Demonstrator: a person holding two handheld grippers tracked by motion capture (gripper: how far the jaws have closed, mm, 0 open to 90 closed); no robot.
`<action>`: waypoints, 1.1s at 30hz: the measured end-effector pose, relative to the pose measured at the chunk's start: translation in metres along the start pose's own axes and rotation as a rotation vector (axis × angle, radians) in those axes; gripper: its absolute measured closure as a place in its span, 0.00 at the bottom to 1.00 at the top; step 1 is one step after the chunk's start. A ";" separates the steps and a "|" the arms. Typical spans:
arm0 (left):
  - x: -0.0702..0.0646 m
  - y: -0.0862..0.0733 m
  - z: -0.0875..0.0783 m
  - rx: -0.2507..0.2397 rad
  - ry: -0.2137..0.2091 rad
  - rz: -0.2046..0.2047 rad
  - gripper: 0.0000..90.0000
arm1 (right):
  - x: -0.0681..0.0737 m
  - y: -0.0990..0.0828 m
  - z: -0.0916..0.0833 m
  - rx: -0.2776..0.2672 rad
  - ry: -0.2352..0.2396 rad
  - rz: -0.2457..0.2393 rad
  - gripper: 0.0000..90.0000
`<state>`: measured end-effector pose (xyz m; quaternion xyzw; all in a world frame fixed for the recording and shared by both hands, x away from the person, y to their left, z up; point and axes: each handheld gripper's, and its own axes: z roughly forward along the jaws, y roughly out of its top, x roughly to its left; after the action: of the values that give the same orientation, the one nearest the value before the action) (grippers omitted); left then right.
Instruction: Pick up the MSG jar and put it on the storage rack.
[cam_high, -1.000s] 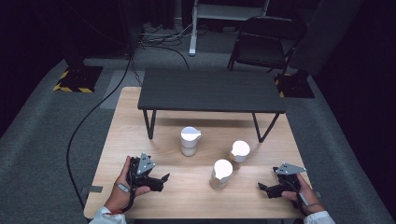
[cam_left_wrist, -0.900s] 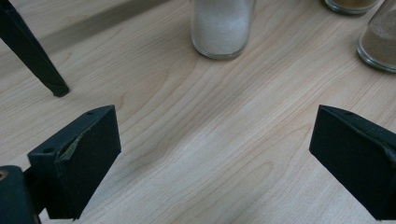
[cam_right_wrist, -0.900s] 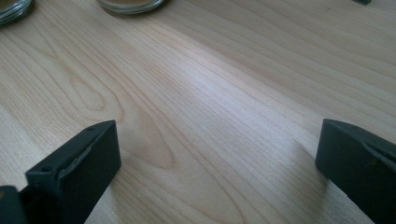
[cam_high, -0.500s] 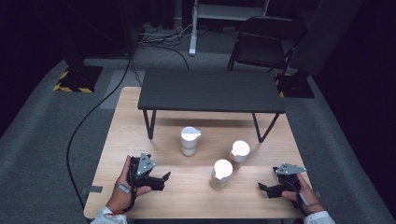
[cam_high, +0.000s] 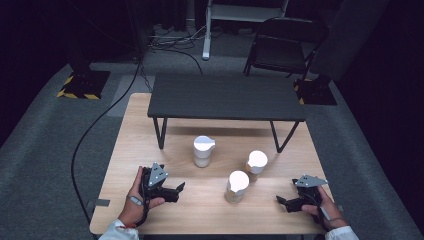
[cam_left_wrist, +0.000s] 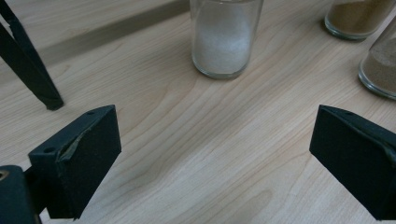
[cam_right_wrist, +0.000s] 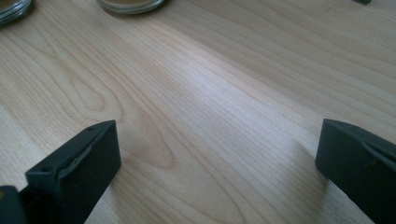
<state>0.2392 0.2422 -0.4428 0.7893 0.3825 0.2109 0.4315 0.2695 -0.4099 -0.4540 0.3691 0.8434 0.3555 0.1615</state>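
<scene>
While both hands rest near the front edge of the table (cam_high: 130, 125), the left gripper (cam_high: 180, 189) and the right gripper (cam_high: 280, 201) lie low over the wood and hold nothing. The jaws of each are spread wide, with only bare table between them, as both gripper views show. They point inward, toward each other, and the jars stand between them and a bit farther away.

The nearest jar (cam_high: 237, 186) stands between the two grippers, closer to the middle of the table, apart from both. It has a white lid and brown powder inside (in the left gripper view it shows at the right edge (cam_left_wrist: 380, 70)). Just behind it and slightly to the right stands a second jar (cam_high: 256, 162), also with a white lid and brown content; the two are close, but I cannot tell if they touch. In the left gripper view this second jar is at the top right (cam_left_wrist: 356, 18).

Farther left stands the white jar (cam_high: 203, 151), with white powder in it and a lid with a small spout. In the left gripper view it is straight ahead of the open jaws (cam_left_wrist: 225, 37), well apart from them.

Behind the jars, a low black shelf (cam_high: 225, 97) stands on thin legs on the far half of the table. On the floor beyond it is a dark chair (cam_high: 287, 47).
</scene>
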 end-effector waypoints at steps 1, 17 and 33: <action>0.000 0.001 0.001 0.001 0.001 0.005 0.02 | 0.000 0.000 0.000 0.000 0.000 0.000 0.00; 0.006 0.018 0.015 -0.019 -0.035 0.012 0.02 | 0.000 0.000 0.000 0.000 0.000 0.000 0.00; 0.008 0.036 0.040 -0.007 -0.065 0.014 0.02 | 0.000 0.000 0.000 0.000 0.000 0.000 0.00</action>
<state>0.2859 0.2155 -0.4343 0.7969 0.3620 0.1894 0.4451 0.2695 -0.4099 -0.4540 0.3691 0.8434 0.3554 0.1616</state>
